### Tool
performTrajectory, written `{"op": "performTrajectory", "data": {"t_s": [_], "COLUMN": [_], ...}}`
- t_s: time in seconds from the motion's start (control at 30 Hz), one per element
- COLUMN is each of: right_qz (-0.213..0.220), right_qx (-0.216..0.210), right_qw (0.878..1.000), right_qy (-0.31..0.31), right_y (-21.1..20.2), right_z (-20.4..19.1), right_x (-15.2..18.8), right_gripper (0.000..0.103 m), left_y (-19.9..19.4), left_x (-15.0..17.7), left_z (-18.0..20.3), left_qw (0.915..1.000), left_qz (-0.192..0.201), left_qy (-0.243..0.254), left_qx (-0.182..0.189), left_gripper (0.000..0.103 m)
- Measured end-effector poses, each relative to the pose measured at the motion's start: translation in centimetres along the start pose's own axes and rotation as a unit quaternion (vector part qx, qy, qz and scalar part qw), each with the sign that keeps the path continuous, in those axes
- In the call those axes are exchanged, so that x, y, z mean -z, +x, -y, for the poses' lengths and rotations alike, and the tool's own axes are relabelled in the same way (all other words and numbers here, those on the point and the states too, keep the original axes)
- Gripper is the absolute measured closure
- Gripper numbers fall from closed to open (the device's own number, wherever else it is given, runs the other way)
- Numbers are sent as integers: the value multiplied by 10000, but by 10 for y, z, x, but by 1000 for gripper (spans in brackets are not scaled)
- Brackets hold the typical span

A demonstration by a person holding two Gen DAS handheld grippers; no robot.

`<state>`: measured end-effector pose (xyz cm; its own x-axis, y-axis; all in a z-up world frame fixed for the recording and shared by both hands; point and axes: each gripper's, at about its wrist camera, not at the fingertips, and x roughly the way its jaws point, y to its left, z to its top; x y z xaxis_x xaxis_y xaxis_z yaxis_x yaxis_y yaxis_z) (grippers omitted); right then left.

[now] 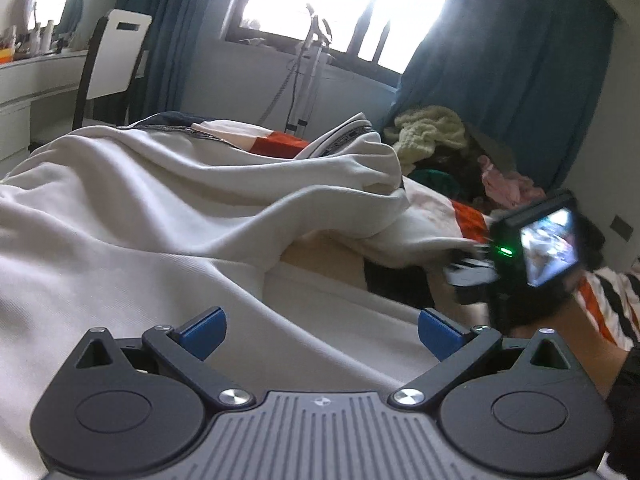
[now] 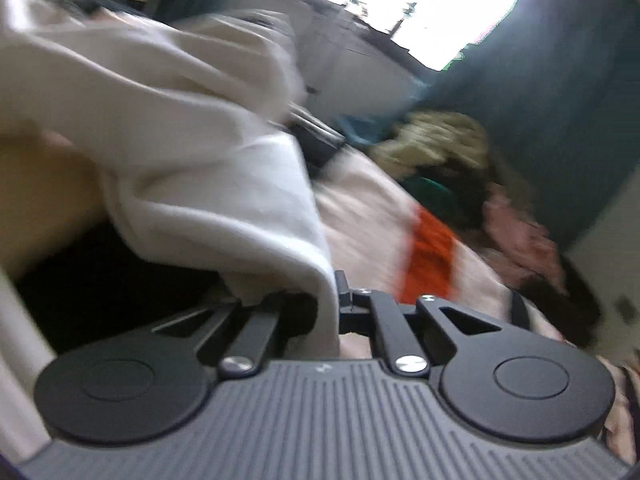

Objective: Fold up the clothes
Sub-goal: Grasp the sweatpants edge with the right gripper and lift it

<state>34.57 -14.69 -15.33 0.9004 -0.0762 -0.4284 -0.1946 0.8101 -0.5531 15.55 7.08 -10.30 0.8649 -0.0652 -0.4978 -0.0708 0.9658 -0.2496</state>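
Note:
A large cream-white garment [image 1: 152, 208] lies rumpled across the bed and fills the left wrist view. My left gripper [image 1: 320, 330] is open and empty, its blue fingertips [image 1: 204, 332] hovering just above the cloth. My right gripper [image 1: 472, 268] shows at the right of that view, shut on an edge of the same garment and lifting it. In the blurred right wrist view the white garment [image 2: 208, 168] hangs from the closed jaws of my right gripper [image 2: 328, 292].
A pile of unfolded clothes [image 1: 448, 148], yellow-green, green and pink, lies at the bed's far right. A cream and orange garment [image 1: 276, 140] lies behind the white one. A white chair [image 1: 116, 60] and blue curtains [image 1: 508, 80] stand by the window.

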Motion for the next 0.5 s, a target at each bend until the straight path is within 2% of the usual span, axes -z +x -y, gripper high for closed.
{"op": "performTrajectory", "data": {"t_s": [0.13, 0.23, 0.3, 0.4, 0.5], "right_qz": [-343, -662, -853, -887, -718], "right_qx": [978, 1742, 2057, 2309, 2401], "right_qw": [9946, 9821, 9741, 9648, 9620], "right_qy": [-112, -280, -393, -891, -1085], "right_y": [2, 5, 7, 14, 22], "right_z": [58, 107, 140, 167, 190], "right_x": [47, 83, 103, 114, 96], "right_gripper": [97, 97, 97, 97, 97], "left_y": [-5, -11, -14, -13, -8], "left_x": [4, 7, 6, 5, 4], "left_z": [6, 12, 13, 12, 12], "left_qw": [9999, 9994, 9985, 9974, 9973], "left_qz": [18, 199, 387, 501, 460], "left_qy": [148, 211, 224, 143, 148], "left_qx": [-13, -182, -318, -493, -561], "left_gripper": [0, 0, 0, 0, 0]}}
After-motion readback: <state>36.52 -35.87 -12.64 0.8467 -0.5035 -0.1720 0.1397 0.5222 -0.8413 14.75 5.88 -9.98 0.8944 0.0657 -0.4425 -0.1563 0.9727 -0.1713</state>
